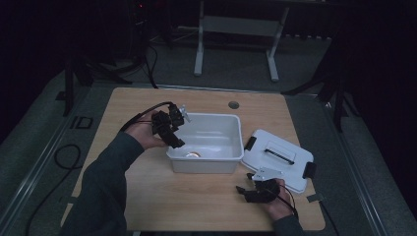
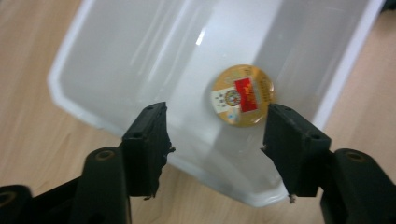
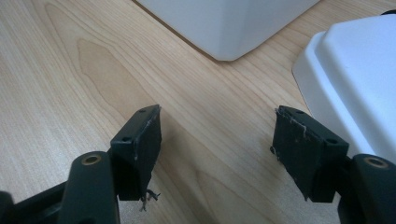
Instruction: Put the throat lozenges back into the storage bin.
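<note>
A white plastic bin [image 1: 231, 129] stands in the middle of the wooden table. On its floor lies a round gold tin [image 1: 192, 154] with a red and white label [image 2: 243, 94]. My left gripper [image 1: 176, 140] hangs over the bin's left rim, pointing down into it. In the left gripper view its jaws [image 2: 215, 128] stand apart over the bin wall [image 2: 140, 56], with nothing between them and the tin lying below. My right gripper [image 1: 243, 191] rests low on the table in front of the bin's right corner, open [image 3: 217, 128] over bare wood.
The bin's white lid [image 1: 278, 157] with black latches lies flat to the right of the bin, close beside my right gripper [image 3: 355, 70]. A bin corner [image 3: 224, 28] rises ahead of that gripper. A round cable hole [image 1: 234, 104] sits near the table's far edge.
</note>
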Demonstrator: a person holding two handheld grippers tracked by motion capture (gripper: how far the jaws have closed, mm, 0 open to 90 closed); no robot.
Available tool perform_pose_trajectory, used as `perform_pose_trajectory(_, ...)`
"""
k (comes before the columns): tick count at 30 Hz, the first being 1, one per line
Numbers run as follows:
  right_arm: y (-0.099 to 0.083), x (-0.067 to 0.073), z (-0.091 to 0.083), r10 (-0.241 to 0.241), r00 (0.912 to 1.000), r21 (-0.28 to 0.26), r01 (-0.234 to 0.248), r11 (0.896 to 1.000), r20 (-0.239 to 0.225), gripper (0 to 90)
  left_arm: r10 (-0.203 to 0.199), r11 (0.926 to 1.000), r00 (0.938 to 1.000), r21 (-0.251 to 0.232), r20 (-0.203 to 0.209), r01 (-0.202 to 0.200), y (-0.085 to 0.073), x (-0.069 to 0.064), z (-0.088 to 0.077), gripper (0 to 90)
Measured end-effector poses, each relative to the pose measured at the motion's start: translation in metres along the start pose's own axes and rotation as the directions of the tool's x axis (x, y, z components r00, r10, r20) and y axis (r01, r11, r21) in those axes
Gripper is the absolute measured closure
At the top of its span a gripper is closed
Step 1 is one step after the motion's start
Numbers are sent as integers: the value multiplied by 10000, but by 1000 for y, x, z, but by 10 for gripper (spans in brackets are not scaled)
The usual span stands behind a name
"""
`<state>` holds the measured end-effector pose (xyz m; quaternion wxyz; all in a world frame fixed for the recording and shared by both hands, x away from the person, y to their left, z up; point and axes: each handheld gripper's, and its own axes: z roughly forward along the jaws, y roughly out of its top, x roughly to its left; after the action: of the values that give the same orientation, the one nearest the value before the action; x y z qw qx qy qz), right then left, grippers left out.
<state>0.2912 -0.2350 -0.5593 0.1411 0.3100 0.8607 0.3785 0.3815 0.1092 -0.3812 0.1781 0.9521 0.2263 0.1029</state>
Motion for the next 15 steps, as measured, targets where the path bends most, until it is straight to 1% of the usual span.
perform_pose_trajectory(1, 0, 0, 0, 1, 10000, 0, -1, 10000, 0, 322, -38, 10000, 10000, -73, -32, 38, -3, 0, 0, 432)
perform_pose_trajectory(3, 0, 0, 0, -2, 10000, 0, 2, 10000, -2, 322, -148, 9998, 9996, -100, -260, 145, -7, 0, -1, 447)
perform_pose_trajectory(4, 0, 0, 0, 5, 10000, 4, -5, 10000, -1, 322, -168, 9998, 9994, -128, -310, 164, -9, 0, -2, 449)
perform_pose_trajectory(5, 0, 0, 0, 2, 10000, 3, -2, 10000, -2, 322, -248, 9994, 9991, -249, -349, 240, -10, 1, -3, 451)
perform_pose_trajectory(8, 0, 0, 0, 14, 10000, 8, -14, 10000, -2, 322, -572, 9962, 9973, -681, -451, 540, -17, 3, -8, 462)
perform_pose_trajectory(10, 0, 0, 0, 0, 10000, 1, 0, 10000, 0, 322, -716, 9941, 9956, -854, -602, 663, -22, 4, -10, 476)
perform_pose_trajectory(11, 0, 0, 0, 1, 10000, 3, -1, 10000, -1, 322, -716, 9941, 9956, -854, -602, 663, -22, 4, -10, 481)
perform_pose_trajectory(12, 0, 0, 0, -1, 10000, 2, 1, 10000, 0, 321, -869, 9919, 9937, -990, -709, 797, -25, 5, -13, 489)
perform_pose_trajectory(15, 0, 0, 0, 5, 10000, 3, -5, 10000, -2, 322, -1018, 9887, 9914, -1188, -824, 916, -28, 5, -17, 501)
